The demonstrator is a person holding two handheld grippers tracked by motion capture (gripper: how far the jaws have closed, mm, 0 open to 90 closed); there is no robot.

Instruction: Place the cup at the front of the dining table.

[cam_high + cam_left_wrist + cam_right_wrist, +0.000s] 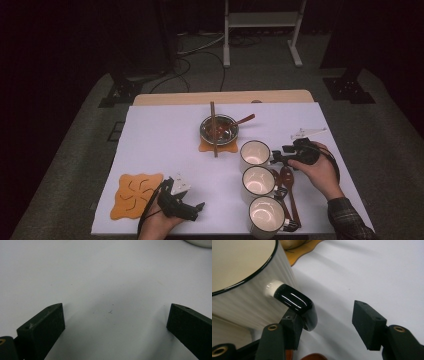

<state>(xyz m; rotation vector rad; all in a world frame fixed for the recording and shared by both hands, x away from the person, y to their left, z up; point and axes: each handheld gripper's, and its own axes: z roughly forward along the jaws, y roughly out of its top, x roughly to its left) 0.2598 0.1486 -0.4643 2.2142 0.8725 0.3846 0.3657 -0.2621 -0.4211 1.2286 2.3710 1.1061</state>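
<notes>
Three white mugs with dark rims stand in a row at the right of the table: a far mug (255, 152), a middle mug (258, 180) and a near mug (266, 214). My right gripper (276, 156) points left at the far mug. In the right gripper view the far mug (242, 272) has its glossy black handle (297, 305) between the open jaws of my right gripper (327, 315). The handle lies against the left jaw; the right jaw stands well apart. My left gripper (197, 210) rests near the front edge, and in its own view my left gripper (115, 312) stands open over bare white cover.
A metal bowl (219, 129) with a spoon sits on an orange coaster at the middle, with a chopstick (213, 129) across it. A second orange coaster (136, 194) lies front left. Brown spoons (287, 175) lie right of the mugs. A white plastic piece (307, 132) lies far right.
</notes>
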